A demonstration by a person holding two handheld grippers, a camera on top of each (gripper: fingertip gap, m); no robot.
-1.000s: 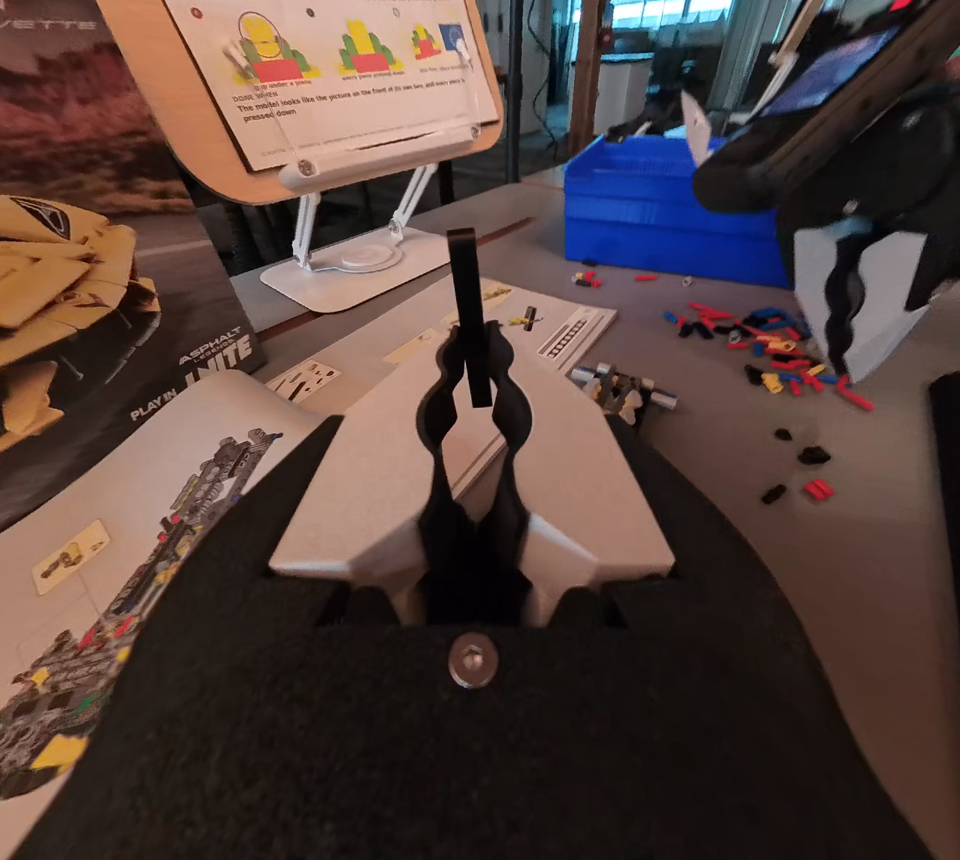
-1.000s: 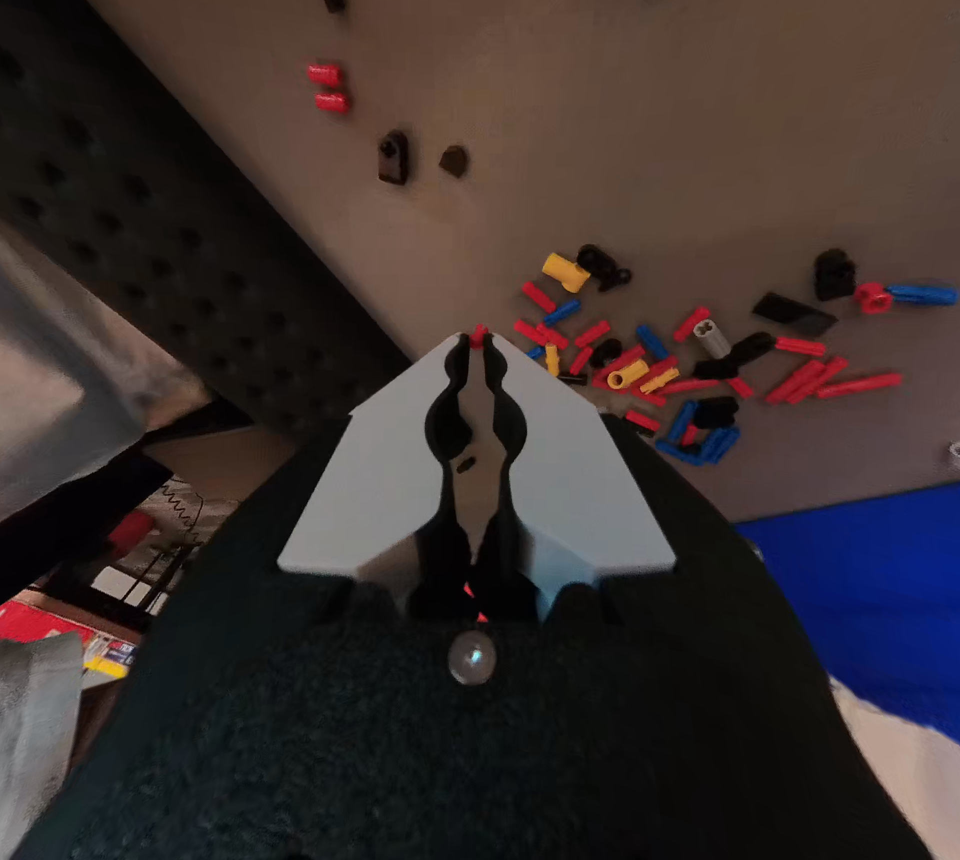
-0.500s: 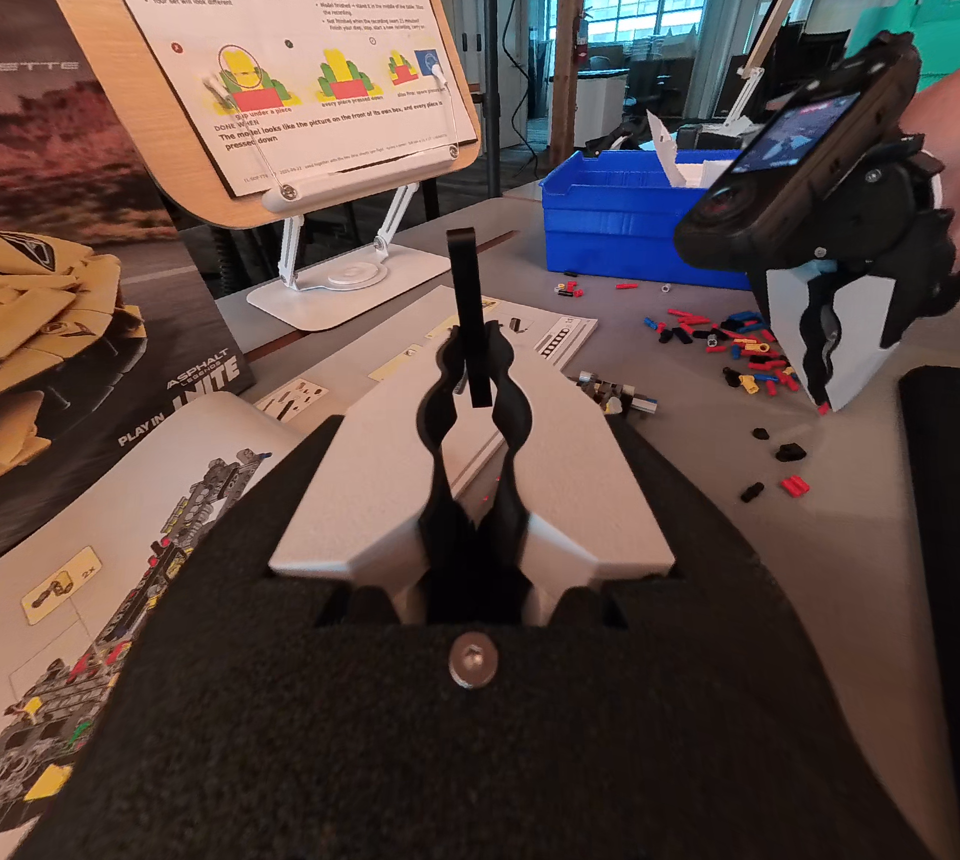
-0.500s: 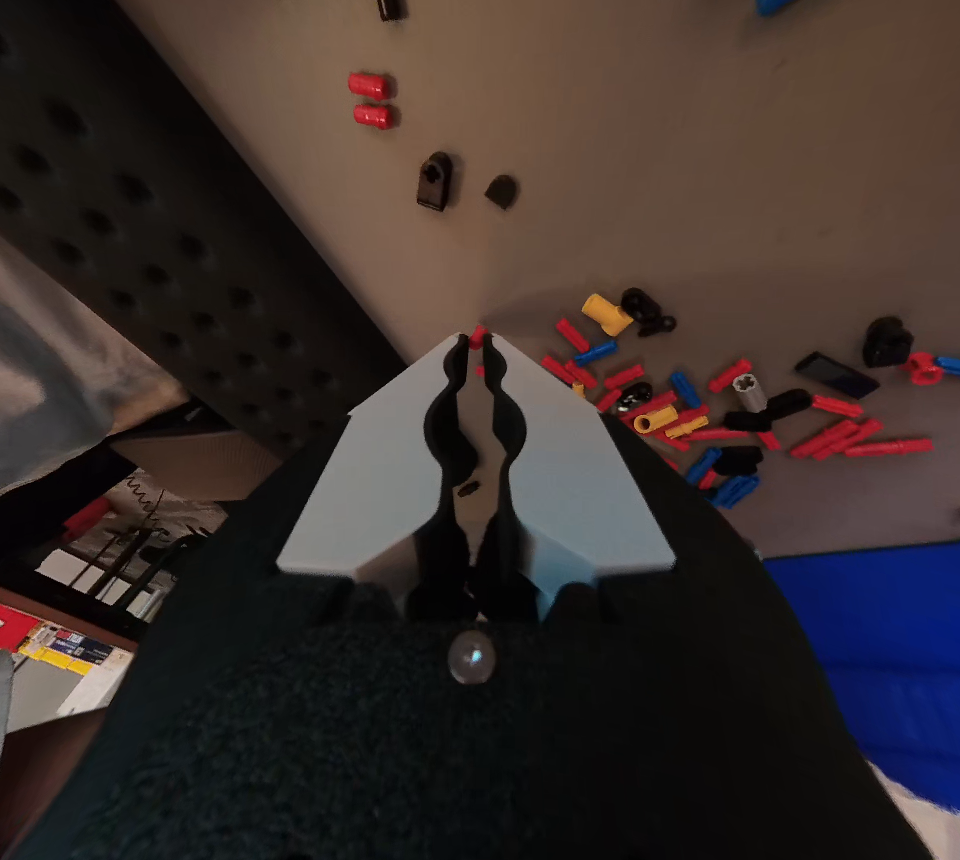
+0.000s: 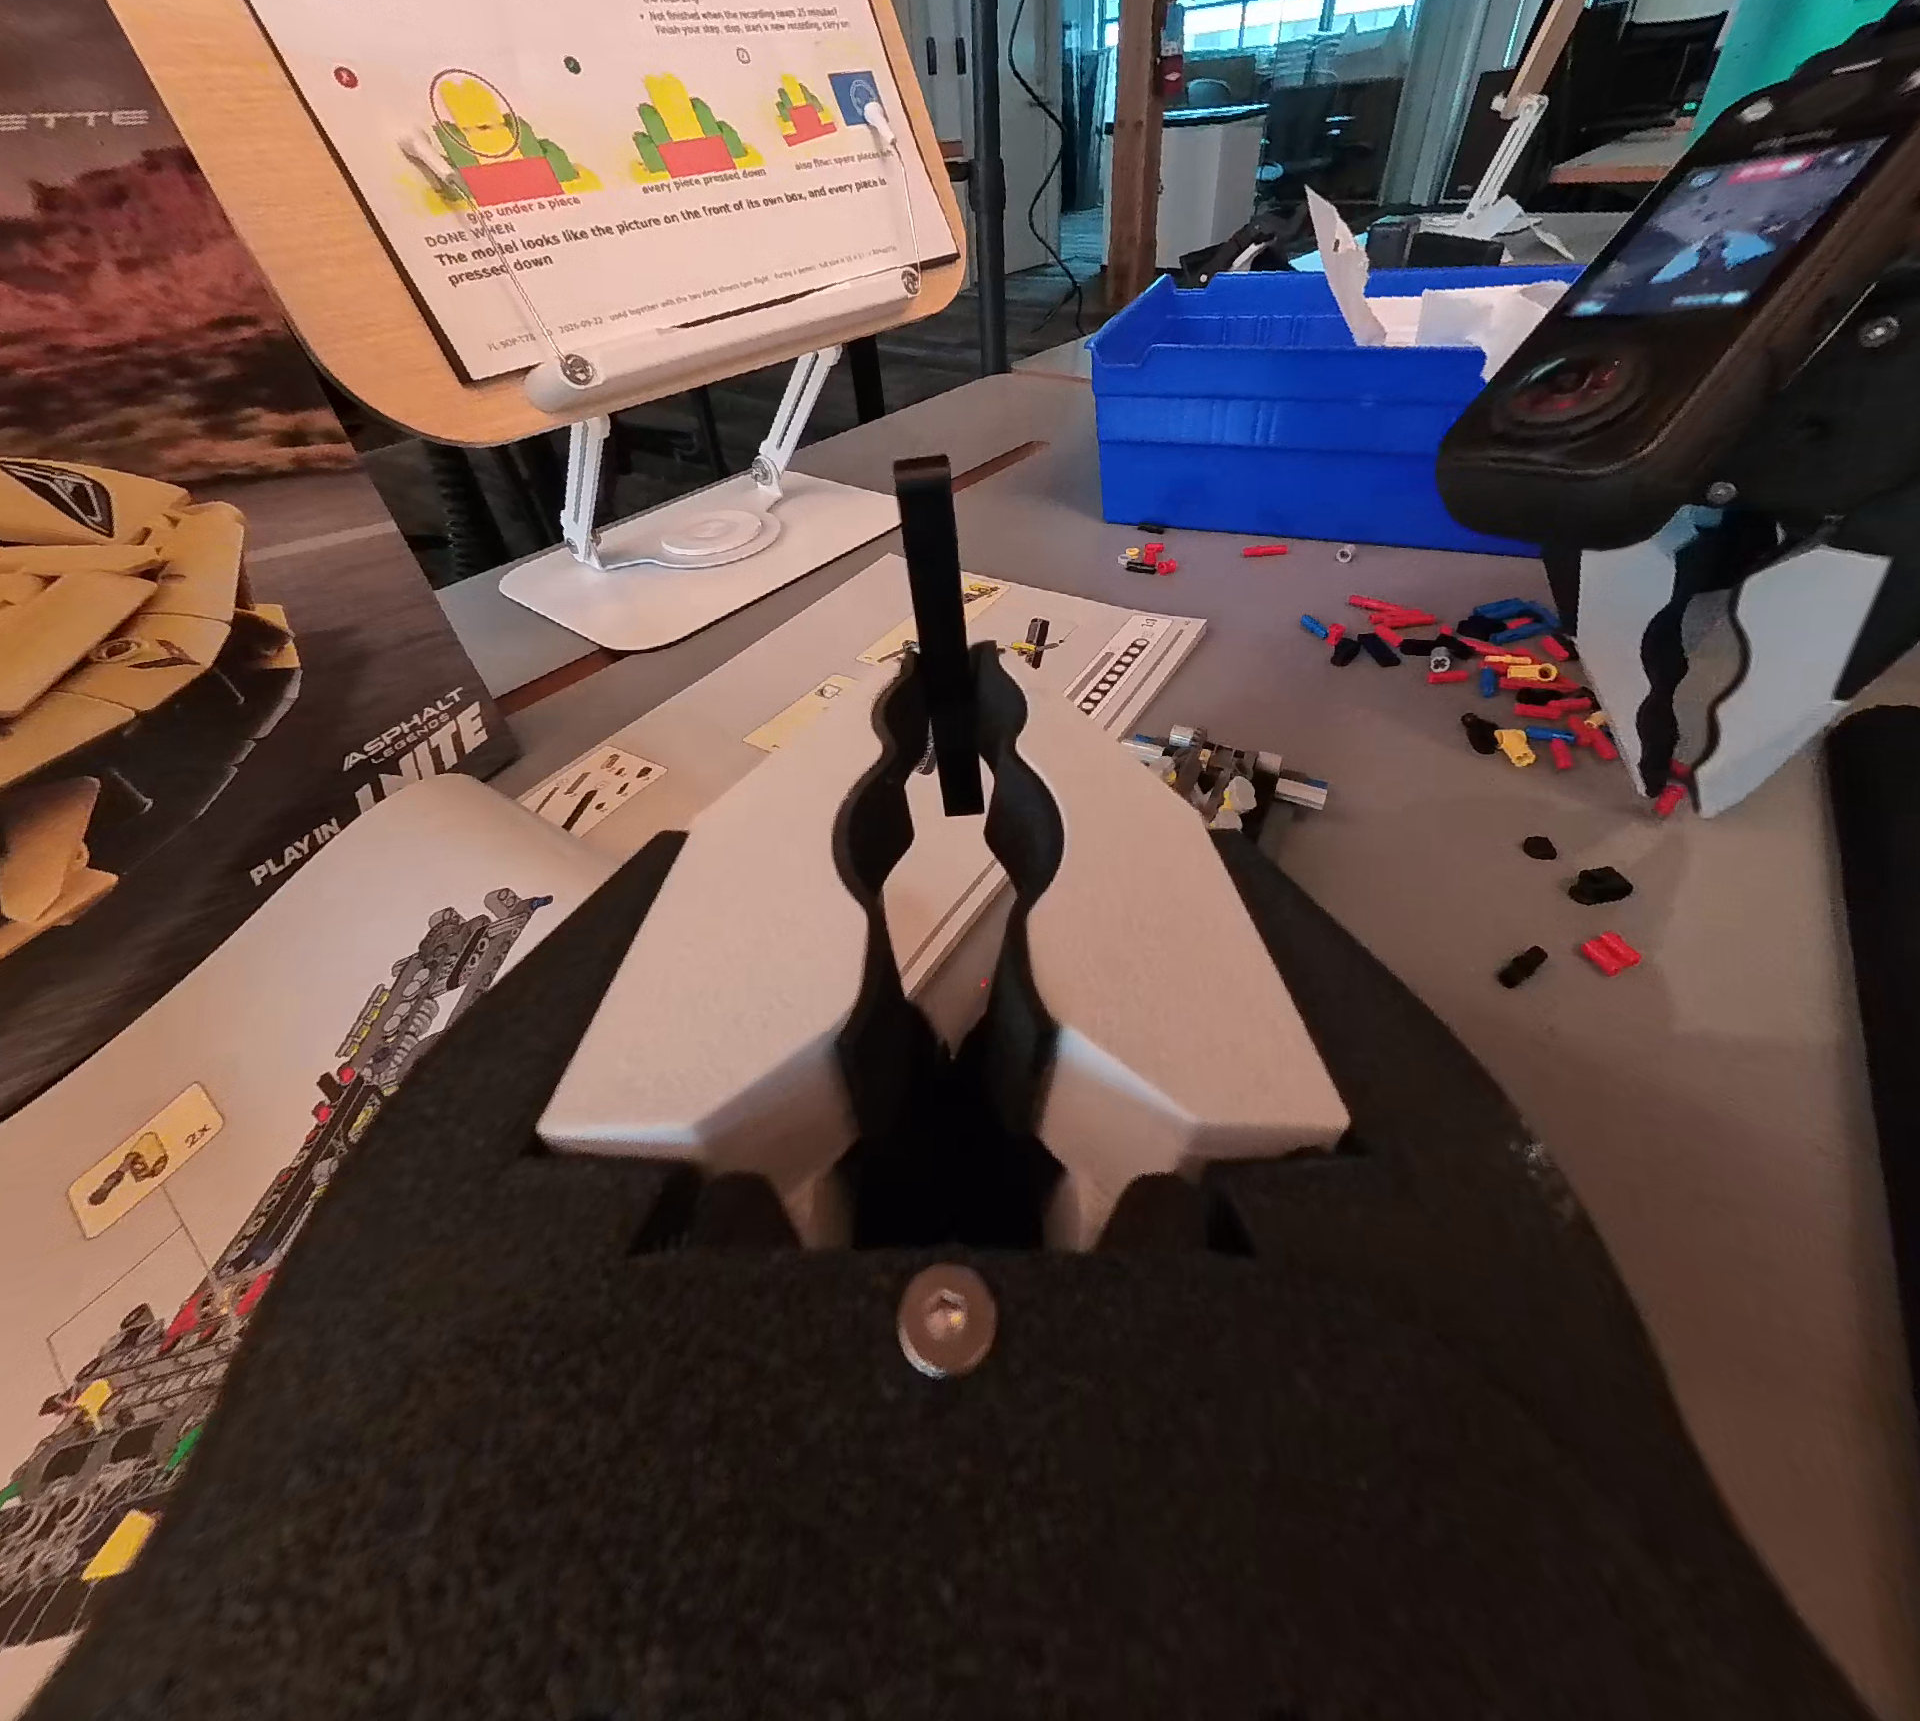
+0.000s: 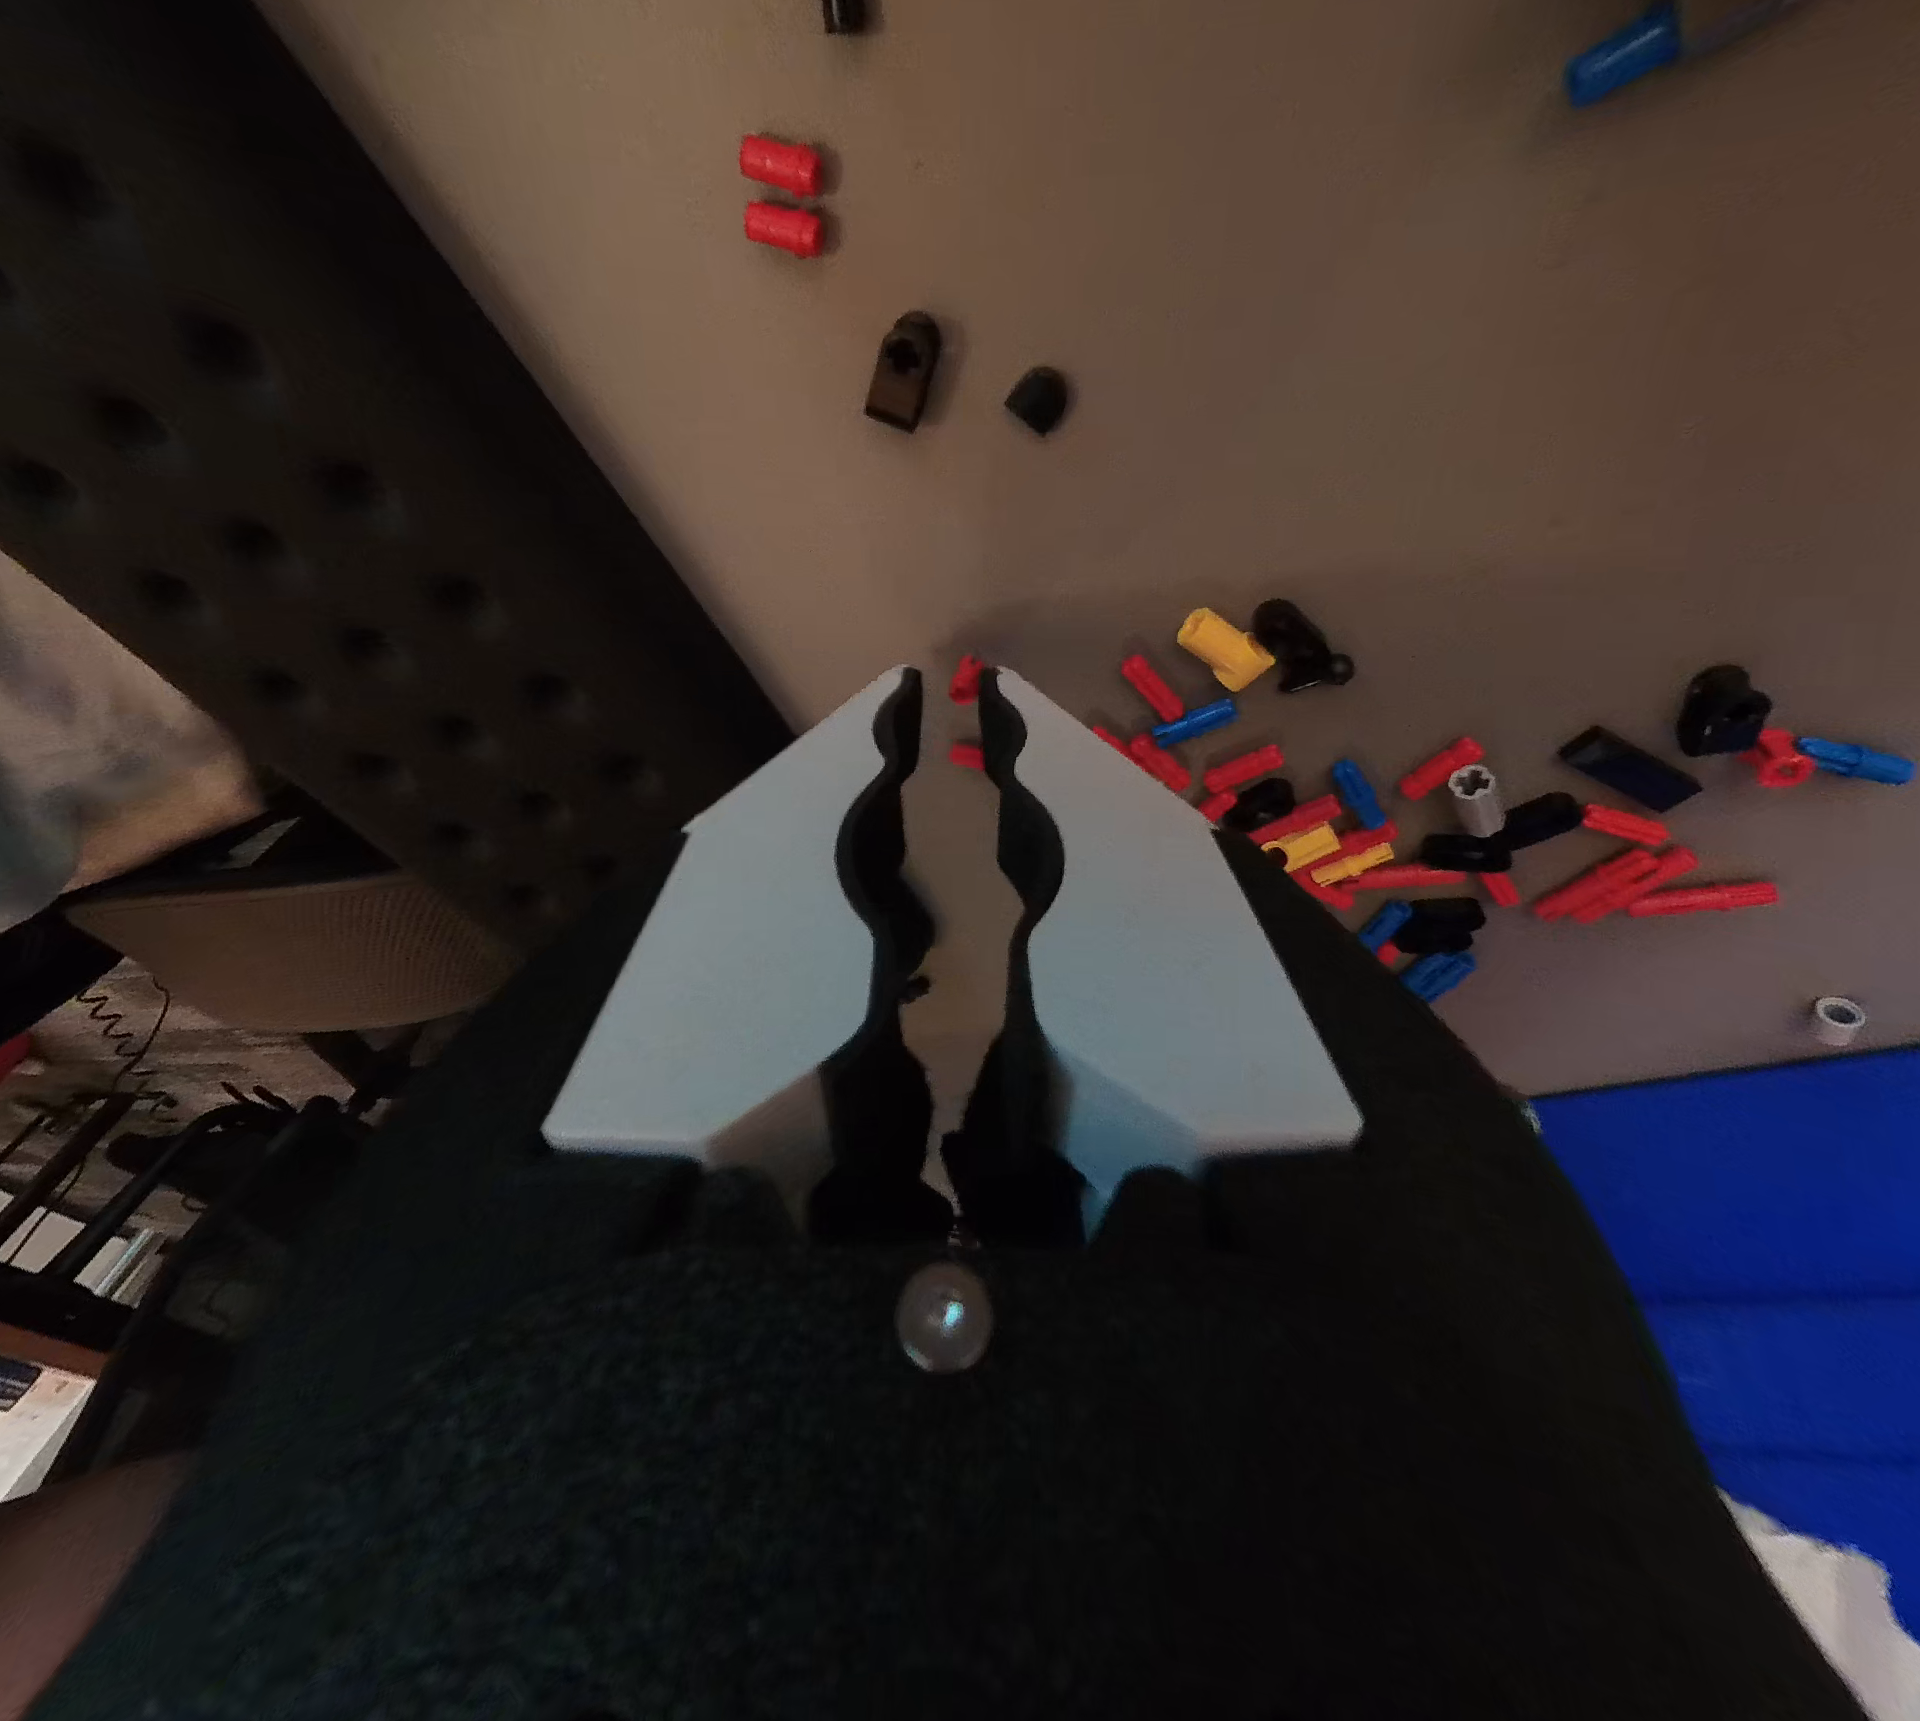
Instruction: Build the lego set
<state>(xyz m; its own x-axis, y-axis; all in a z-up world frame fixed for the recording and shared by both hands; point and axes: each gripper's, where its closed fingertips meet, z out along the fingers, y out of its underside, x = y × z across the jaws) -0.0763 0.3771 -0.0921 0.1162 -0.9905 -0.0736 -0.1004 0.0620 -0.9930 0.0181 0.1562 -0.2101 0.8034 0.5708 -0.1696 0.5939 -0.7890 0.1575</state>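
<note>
Pinching a long black beam (image 5: 937, 622) upright, the left hand-held gripper (image 5: 948, 684) hovers above an open instruction booklet (image 5: 1039, 663) on the grey table (image 5: 1403, 892). The right hand-held gripper (image 6: 951, 684), fingers slightly spread, points down with a small red peg (image 6: 964, 679) at its tips, beside scattered red, blue, yellow and black pieces (image 6: 1455, 830) near a blue bin (image 5: 1278, 414).
</note>
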